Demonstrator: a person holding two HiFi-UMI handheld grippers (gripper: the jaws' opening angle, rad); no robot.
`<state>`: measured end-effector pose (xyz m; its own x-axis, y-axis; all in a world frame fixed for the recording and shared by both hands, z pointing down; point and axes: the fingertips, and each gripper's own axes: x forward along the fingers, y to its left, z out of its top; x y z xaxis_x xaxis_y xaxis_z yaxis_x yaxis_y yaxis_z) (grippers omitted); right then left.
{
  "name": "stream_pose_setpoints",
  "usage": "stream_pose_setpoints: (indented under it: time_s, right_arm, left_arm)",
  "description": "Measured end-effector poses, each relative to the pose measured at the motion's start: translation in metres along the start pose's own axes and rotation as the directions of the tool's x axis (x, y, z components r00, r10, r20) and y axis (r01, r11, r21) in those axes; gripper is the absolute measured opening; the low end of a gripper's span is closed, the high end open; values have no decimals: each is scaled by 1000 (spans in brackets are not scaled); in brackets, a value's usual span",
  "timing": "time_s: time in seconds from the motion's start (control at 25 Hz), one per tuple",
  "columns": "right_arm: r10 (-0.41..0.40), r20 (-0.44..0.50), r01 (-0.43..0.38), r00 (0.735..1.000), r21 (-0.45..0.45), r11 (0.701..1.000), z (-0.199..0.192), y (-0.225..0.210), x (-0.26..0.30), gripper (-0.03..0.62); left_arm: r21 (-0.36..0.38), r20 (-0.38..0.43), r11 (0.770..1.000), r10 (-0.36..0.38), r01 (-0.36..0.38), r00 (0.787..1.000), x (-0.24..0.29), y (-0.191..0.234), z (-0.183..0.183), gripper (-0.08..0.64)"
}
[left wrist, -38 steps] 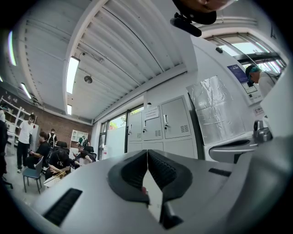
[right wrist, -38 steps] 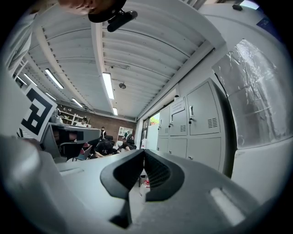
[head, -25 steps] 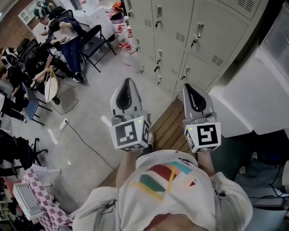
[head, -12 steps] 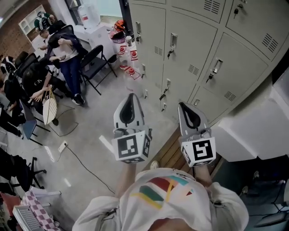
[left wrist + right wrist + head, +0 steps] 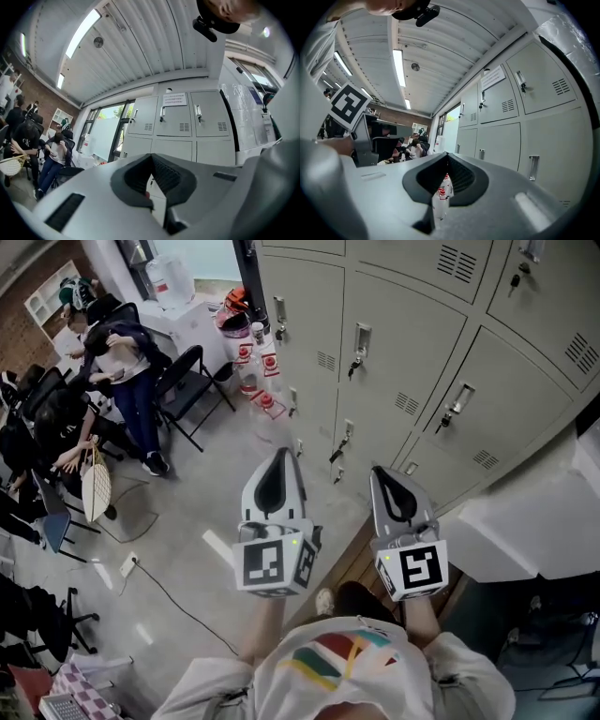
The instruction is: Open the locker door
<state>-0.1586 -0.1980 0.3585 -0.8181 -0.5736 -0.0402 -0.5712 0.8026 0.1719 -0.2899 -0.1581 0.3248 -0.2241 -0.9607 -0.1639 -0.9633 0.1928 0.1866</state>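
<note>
A bank of beige metal lockers (image 5: 403,352) fills the upper right of the head view, each door shut and fitted with a small handle (image 5: 362,337) and a key. My left gripper (image 5: 279,456) and right gripper (image 5: 380,474) are held side by side in front of me, pointing at the lower lockers and well short of them. Both are shut with nothing between the jaws. In the left gripper view the left gripper (image 5: 151,157) faces the lockers (image 5: 180,119). From the right gripper (image 5: 446,154) the lockers (image 5: 506,112) run along the right.
Seated people (image 5: 117,348) and a black folding chair (image 5: 187,381) occupy the left. Red-capped bottles (image 5: 262,395) stand by the locker row's end. A white cabinet (image 5: 525,531) is at the right, wooden planks (image 5: 361,559) lie below the lockers, and a cable (image 5: 178,592) crosses the floor.
The lockers have come nearer and fill more of the head view. Both grippers have stayed side by side and shut, now pointing at the lower locker doors.
</note>
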Motion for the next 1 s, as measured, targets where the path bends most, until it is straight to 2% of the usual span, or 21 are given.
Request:
stream_pose_setpoints:
  time_s: [0.16, 0.36, 0.64, 0.8, 1.0]
  right_arm:
    - [0, -14, 0, 1000, 5, 1000, -8, -11, 6, 5]
    - [3, 27, -4, 1000, 28, 1000, -2, -29, 14, 5]
    - [-43, 76, 41, 996, 37, 998, 14, -52, 8, 5]
    - [-109, 89, 108, 990, 19, 994, 21, -68, -6, 5]
    - [-267, 89, 268, 960, 4, 963, 25, -111, -46, 5]
  left_arm:
    - [1, -14, 1000, -11, 11, 1000, 9, -9, -8, 15]
    - [-8, -13, 1000, -8, 8, 1000, 28, -21, -6, 15]
    - [-4, 10, 997, -83, 83, 996, 50, -60, 3, 15]
    - [-23, 16, 989, -145, 145, 989, 61, -82, 5, 15]
    - [-30, 17, 961, -275, 276, 961, 75, -129, -2, 15]
